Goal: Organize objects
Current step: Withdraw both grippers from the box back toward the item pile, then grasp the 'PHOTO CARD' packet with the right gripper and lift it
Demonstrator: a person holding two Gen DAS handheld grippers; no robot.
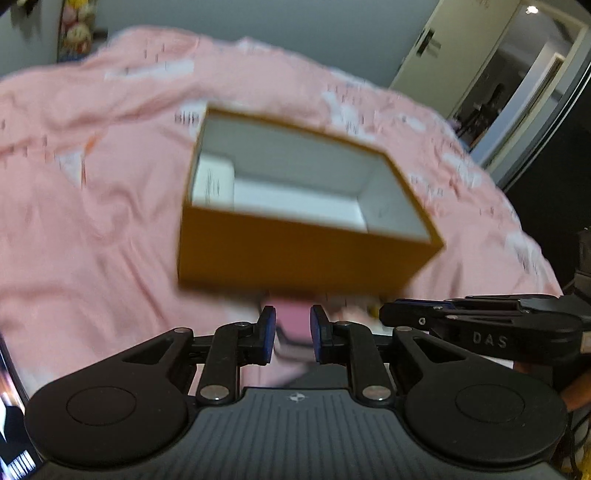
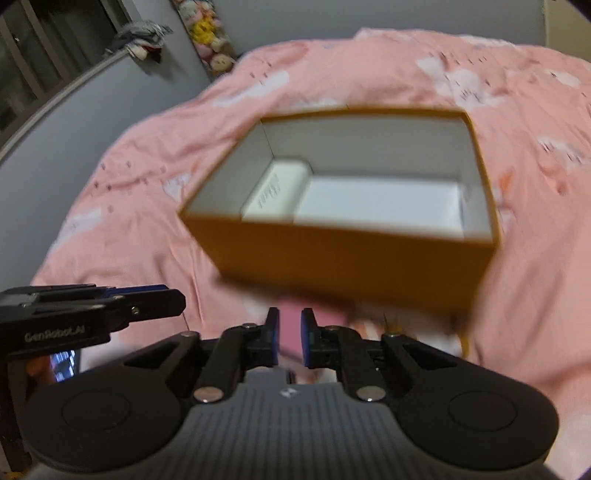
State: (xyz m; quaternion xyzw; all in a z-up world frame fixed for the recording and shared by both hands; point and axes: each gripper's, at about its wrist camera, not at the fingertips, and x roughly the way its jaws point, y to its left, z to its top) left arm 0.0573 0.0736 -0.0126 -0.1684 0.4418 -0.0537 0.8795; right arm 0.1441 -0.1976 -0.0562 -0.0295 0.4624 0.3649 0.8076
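An open orange cardboard box with a white inside sits on the pink bedspread; it also shows in the right wrist view. A small white box lies inside at its left end, also seen in the left wrist view. A pink flat object lies just in front of the box, between my left gripper's fingers. My left gripper stands narrowly apart around it. My right gripper stands narrowly apart with the same pink object between its pads. Both views are blurred.
The bed is covered by a pink bedspread with white prints. Plush toys hang on the grey wall behind. A door stands at the far right. A lit screen shows at lower left.
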